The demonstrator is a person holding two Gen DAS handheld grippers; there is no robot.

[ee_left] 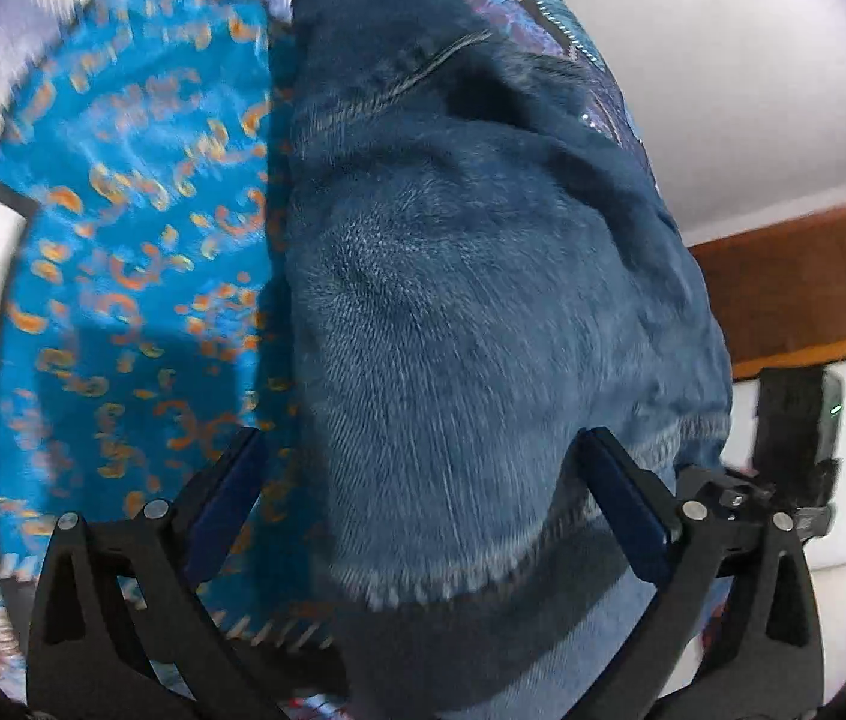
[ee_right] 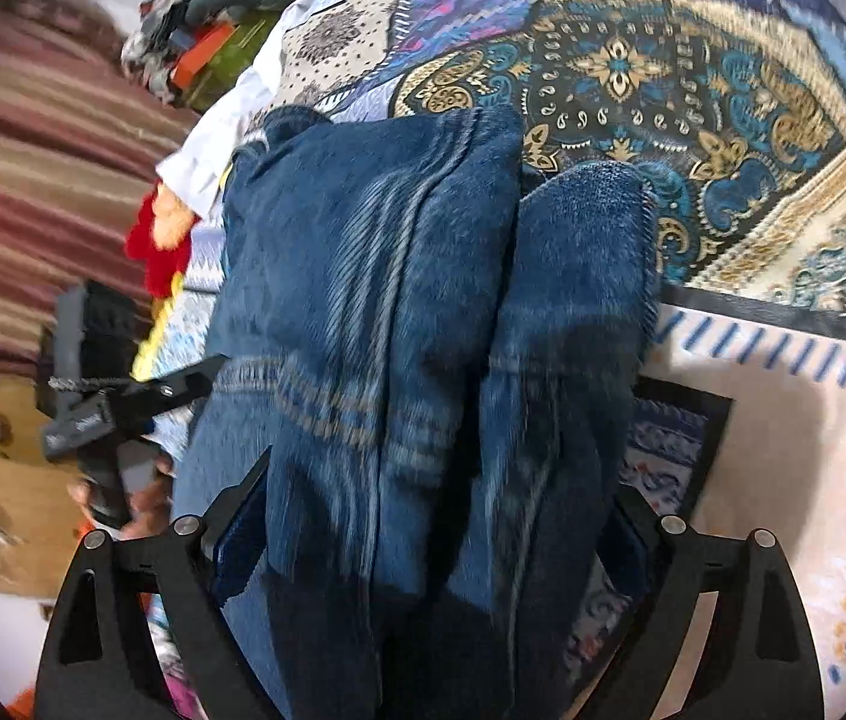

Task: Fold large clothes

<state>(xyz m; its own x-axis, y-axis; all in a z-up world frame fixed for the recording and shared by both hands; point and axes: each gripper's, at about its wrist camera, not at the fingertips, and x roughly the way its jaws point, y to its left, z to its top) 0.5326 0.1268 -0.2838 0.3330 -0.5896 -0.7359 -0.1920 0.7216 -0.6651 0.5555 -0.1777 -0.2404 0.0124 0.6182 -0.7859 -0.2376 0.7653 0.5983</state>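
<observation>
Both claws, left claw (ee_left: pixel 423 480) and right claw (ee_right: pixel 429 516), spread wide, straddle the folded jeans (ee_right: pixel 411 276).

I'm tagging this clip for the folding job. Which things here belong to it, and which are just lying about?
Belongs to the job:
- blue jeans
- left gripper
- right gripper
- patterned bedspread they lie on

Lying about:
- clothes heap
- red fabric
- wooden ledge

Jeans (ee_right: pixel 399 300) matt blue denim; quilt (ee_right: pixel 693 90) printed cloth
</observation>
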